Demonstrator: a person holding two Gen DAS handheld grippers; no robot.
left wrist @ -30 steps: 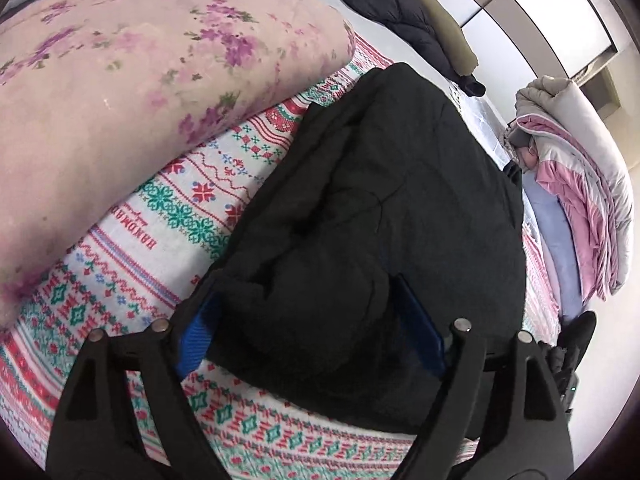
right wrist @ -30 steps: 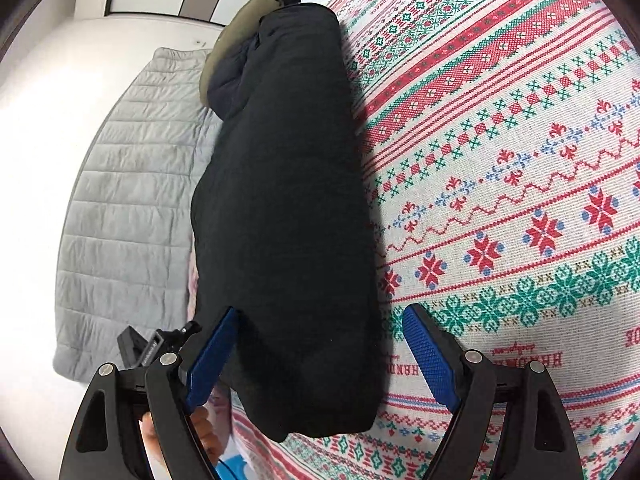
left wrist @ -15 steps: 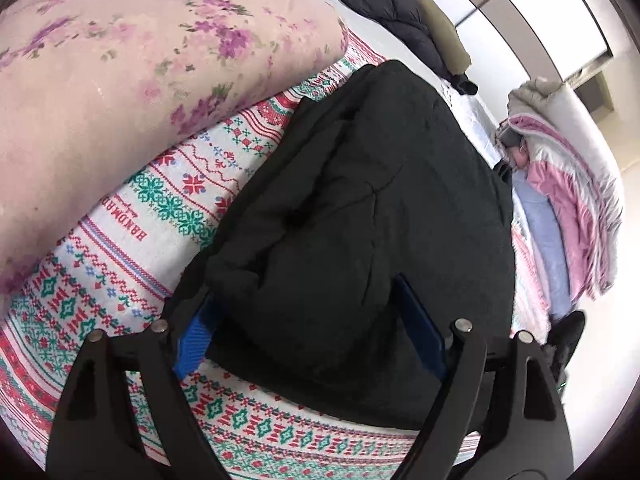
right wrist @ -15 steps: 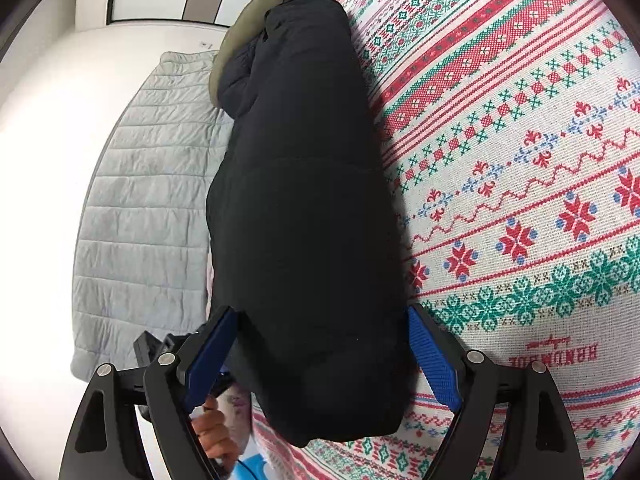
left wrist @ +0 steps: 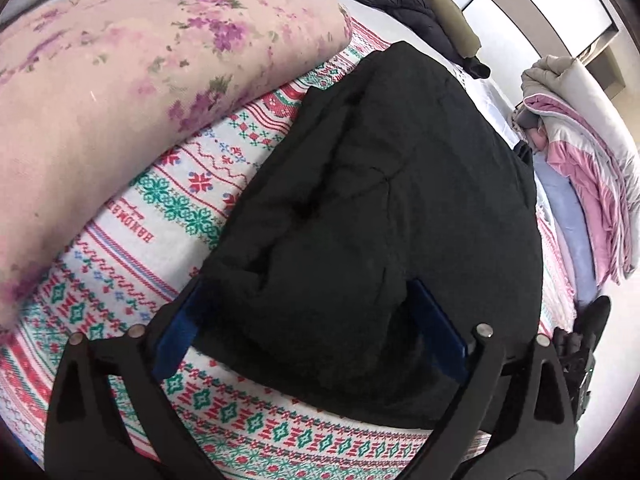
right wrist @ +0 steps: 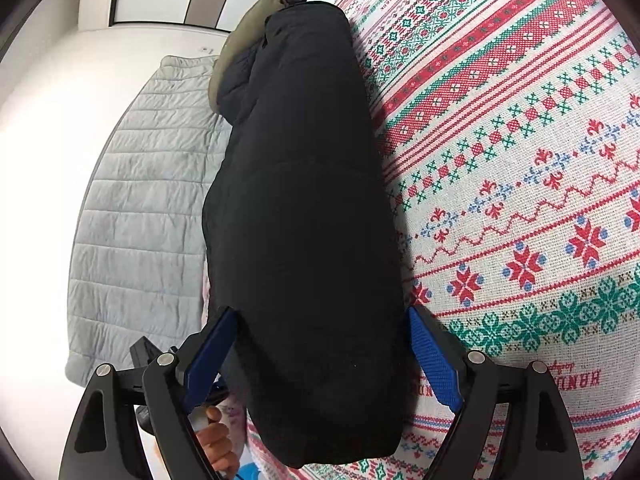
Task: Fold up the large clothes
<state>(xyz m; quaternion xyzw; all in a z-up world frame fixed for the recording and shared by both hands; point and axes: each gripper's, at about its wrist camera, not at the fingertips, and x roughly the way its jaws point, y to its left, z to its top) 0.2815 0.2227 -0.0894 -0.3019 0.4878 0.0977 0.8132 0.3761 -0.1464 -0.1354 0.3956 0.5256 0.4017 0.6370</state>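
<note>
Black, thick padded cloth fills the middle of both views: it is a large jacket [left wrist: 384,208], folded into a bulky bundle that lies on the bed, on a bedspread [left wrist: 160,240] with red and green knitted-style patterns. To the left of it in the left wrist view lies a pink flowered pillow [left wrist: 120,80], near but not touching as far as I can tell. At the far end of the bed there is another dark garment [left wrist: 404,4], and at the right a pile of pink and grey quilts [left wrist: 580,168].

The left hand-held gripper [left wrist: 308,332] stands wide apart around the near end of the bundle, its blue pads on both sides of the cloth; whether they already press it, I cannot tell. The right hand-held gripper [right wrist: 320,356] is also spread wide, with the bundle between its pads [right wrist: 434,360], seen along the long side.

In my judgement the fold is almost finished and the bundle is being pressed or gathered. The risk is that such puffy material springs back: if the jaws close on the top layer only, the lower layers can slide out and the fold opens. Also the bundle lies near the bed edge in the right wrist view, above a grey quilted blanket [right wrist: 136,208], so a push to that side could tip it off.
</note>
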